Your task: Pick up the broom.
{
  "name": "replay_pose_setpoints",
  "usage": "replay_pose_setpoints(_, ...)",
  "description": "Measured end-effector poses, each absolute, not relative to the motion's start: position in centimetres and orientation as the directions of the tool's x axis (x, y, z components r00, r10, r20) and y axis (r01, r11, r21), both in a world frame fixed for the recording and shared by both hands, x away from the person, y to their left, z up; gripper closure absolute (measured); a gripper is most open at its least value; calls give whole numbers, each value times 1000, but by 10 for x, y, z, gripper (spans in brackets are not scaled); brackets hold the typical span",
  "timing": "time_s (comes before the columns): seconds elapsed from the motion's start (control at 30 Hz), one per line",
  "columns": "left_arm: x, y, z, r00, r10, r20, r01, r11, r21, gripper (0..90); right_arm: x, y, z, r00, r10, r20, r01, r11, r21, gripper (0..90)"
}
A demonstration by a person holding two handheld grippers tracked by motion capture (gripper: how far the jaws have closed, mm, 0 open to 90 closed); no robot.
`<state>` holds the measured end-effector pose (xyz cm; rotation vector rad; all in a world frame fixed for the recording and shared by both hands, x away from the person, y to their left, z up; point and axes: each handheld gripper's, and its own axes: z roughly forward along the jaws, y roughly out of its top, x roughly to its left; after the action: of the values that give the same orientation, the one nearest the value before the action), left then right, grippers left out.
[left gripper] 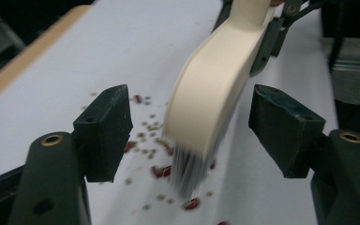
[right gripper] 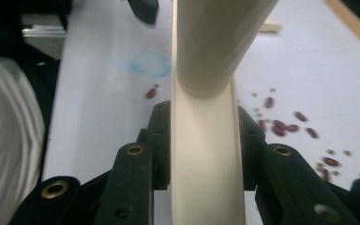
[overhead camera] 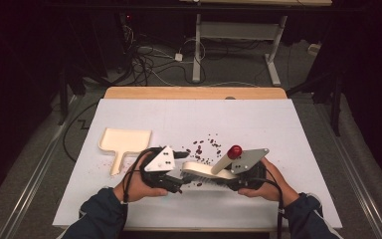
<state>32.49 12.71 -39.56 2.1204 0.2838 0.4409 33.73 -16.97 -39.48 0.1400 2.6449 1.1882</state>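
Two grippers meet at the lower centre of the high view, where hands and grey plates hide much of the cream brush (overhead camera: 202, 171). Its bristles blur in the left gripper view. The right gripper (right gripper: 205, 140) clamps its pale, curved body; the left gripper (left gripper: 192, 136) stands wide around the head, untouching. Red beans (overhead camera: 201, 147) lie scattered above on the white table (overhead camera: 278, 129).

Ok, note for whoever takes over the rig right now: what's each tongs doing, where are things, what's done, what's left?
Right tongs: shut on the brush, gripping its cream body.
Left tongs: open, jaws either side of the brush head, not pressing on it.
Brush bristles down among the beans, mid-table.
Dustpan: lies free at the left, apart from the beans.
Done: brush picked up.
Left: probably take the dustpan, sweep the beans in.
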Motion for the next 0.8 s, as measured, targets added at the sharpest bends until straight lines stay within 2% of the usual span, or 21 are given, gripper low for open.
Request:
replay_pose_setpoints(0.17,324,162,-402,829,496,257,71,-550,832,201,347,-182,-389,-945,276,-174,45,639,768,675)
replay_pose_setpoints(0.33,318,192,-413,764,575,293,124,-576,808,190,354,-194,-385,-904,383,-190,97,617,781,674)
replay_pose_setpoints(0.5,310,215,-430,730,625,276,189,-573,798,190,360,-202,-381,-853,484,-197,146,583,800,674)
replay_pose_setpoints(0.63,301,227,-447,705,668,239,244,-545,802,190,364,-209,-379,-818,538,-204,176,572,801,674)
replay_pose_setpoints(0.7,299,228,-451,696,673,248,254,-555,793,190,366,-211,-378,-798,565,-212,192,571,798,674)
replay_pose_setpoints(0.8,293,235,-456,692,692,207,280,-521,807,190,372,-214,-379,-776,590,-222,209,573,793,675)
